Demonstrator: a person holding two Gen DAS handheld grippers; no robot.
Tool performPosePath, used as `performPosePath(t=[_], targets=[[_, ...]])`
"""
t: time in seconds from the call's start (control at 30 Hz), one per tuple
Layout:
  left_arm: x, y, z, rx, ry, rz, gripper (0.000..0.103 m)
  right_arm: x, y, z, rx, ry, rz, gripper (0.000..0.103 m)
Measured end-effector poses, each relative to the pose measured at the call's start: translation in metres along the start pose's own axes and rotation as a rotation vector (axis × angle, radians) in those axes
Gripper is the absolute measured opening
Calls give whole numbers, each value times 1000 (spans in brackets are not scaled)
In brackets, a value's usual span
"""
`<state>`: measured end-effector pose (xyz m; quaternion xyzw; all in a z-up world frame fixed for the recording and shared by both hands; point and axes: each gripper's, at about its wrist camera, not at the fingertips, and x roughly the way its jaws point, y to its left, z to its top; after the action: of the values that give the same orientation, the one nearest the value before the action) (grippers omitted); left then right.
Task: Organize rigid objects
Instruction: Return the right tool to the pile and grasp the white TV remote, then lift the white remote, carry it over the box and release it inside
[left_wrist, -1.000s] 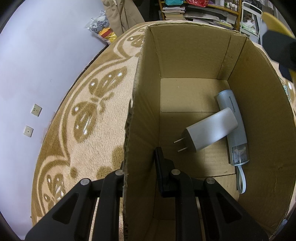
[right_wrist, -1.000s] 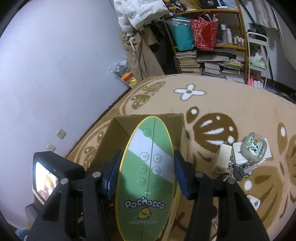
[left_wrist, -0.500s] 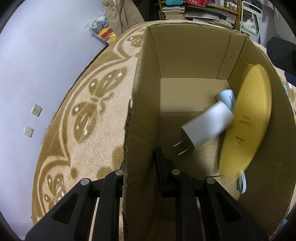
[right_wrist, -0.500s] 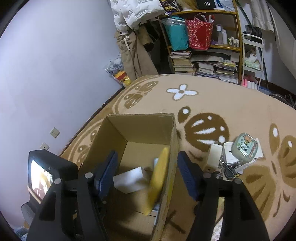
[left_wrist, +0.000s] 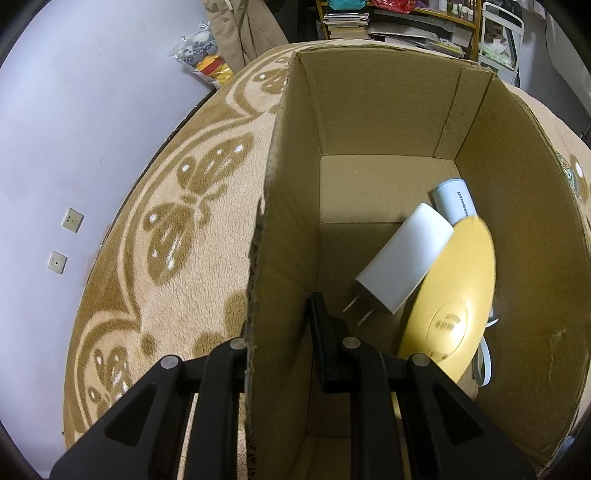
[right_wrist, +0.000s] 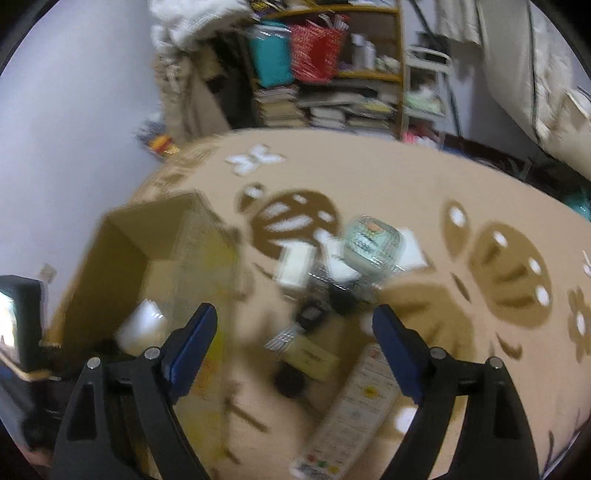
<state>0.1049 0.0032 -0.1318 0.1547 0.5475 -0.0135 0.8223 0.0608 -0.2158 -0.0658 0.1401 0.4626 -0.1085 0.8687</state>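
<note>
Beige carpet with brown butterfly motifs runs up to a pale wall, and on it stands an open cardboard box, seen from the left wrist view. The left hand-held gripper is pressed together on the box's near left wall, one finger outside, the other inside against the cardboard. That wall's top edge is ragged. Much of the box floor at the far end and along the left side is bare. Against the right wall lie three things: a yellow oval disc, underside up and propped on a slant; a white plug adapter with its two prongs pointing toward the camera, partly under the disc's edge; and a pale blue cylinder behind them, mostly covered.

From the right wrist view, badly blurred, the right hand-held gripper hangs over the carpet just right of the box, its blue-padded jaws opening wide with nothing between them. Below and beyond lie a white remote control, a small heap of dark and white oddments, and a rounded patterned case. Open carpet spreads to the right; crowded bookshelves close the back.
</note>
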Motion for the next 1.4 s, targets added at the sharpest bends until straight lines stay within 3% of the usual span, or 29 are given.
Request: performPosePath(t=[0.4, 0.5, 0.6, 0.7, 0.8, 0.83, 1.03, 1.4], targets=[[0, 0, 1, 3, 0, 1, 17, 34, -44, -40, 109, 163, -55, 90], [0, 0, 1, 5, 0, 4, 17, 43, -46, -45, 117, 200, -57, 81], [0, 0, 1, 6, 0, 4, 17, 53, -46, -51, 102, 268, -71, 58], [0, 0, 1, 7, -1, 5, 17, 61, -44, -56, 84, 306, -86, 57], [0, -1, 1, 10, -1, 7, 17, 63, -40, -59, 60, 306, -107, 57], [1, -1, 1, 10, -1, 7, 17, 65, -37, -60, 41, 302, -115, 52], [1, -1, 1, 10, -1, 7, 17, 61, -20, -61, -59, 195, -113, 44], [-1, -2, 2, 11, -1, 8, 17, 33, -19, -43, -9, 33, -17, 44]])
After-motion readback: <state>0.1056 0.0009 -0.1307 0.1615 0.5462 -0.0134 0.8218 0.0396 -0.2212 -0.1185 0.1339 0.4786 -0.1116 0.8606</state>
